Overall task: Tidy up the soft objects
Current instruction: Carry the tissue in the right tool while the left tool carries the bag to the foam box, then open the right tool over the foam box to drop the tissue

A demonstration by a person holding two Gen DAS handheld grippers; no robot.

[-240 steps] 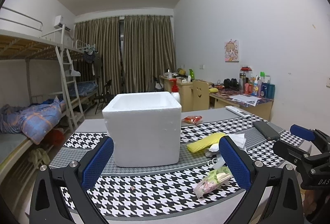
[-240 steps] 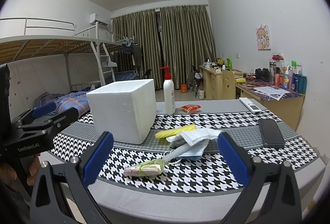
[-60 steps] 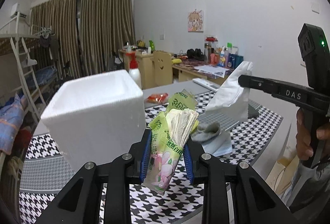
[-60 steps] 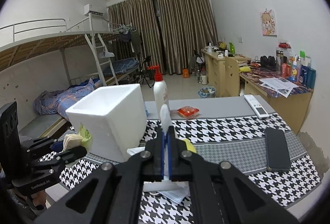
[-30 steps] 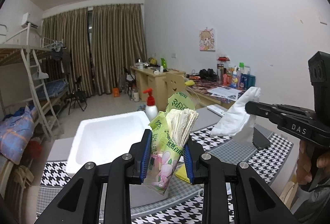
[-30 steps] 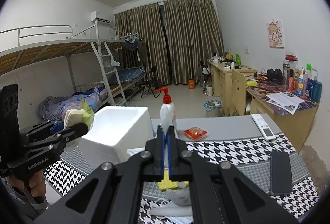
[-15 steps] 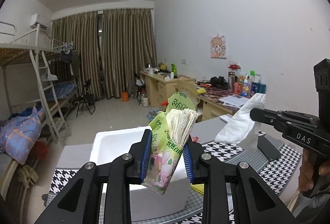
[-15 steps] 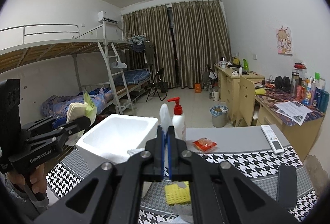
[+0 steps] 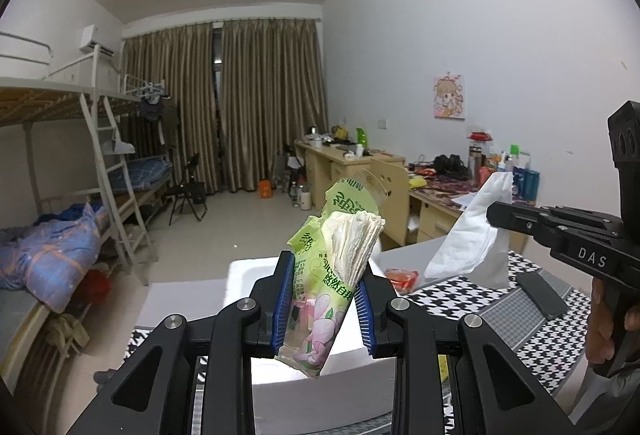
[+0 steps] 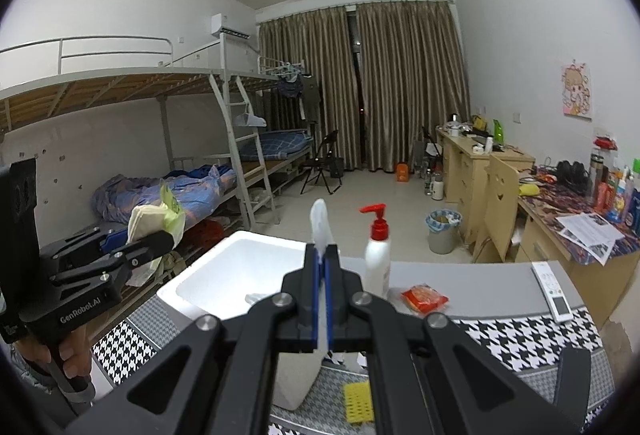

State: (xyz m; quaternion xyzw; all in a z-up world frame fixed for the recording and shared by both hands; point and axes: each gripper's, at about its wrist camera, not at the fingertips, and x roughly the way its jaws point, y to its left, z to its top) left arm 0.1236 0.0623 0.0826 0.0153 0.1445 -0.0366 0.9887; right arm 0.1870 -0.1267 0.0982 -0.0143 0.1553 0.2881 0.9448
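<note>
Your left tool [image 9: 323,309] is clamped on a green tissue pack [image 9: 334,267], its blue pads [image 9: 285,299] pressing both sides; the pack stands tilted, with a fan of cream tissues sticking out of its open top. It hangs in the air over the near edge of the white foam box [image 10: 240,275], which sits on the bench [image 10: 480,289] with its open top facing up.

Your right tool [image 10: 322,289] is closed tight on a thin white tissue [image 10: 320,221]. In the right wrist view only a narrow strip of it rises above the pads; in the left wrist view the same sheet [image 9: 470,235] droops from the tool's tip, off to the right of the pack and apart from it. It too is held above the bench, near the box's right side.

Inside the box you can see a small pale scrap on the floor, too unclear to name. Just behind the box stands a white pump bottle [image 10: 378,255] with a red head, and beside that lies a red snack packet [image 10: 425,298]. A yellow ribbed sponge [image 10: 358,401] lies on the houndstooth cloth [image 10: 532,347] in front of the box. A white remote [image 10: 554,291] rests near the bench's far right edge, and a dark phone [image 9: 540,293] lies on the cloth to the right.
</note>
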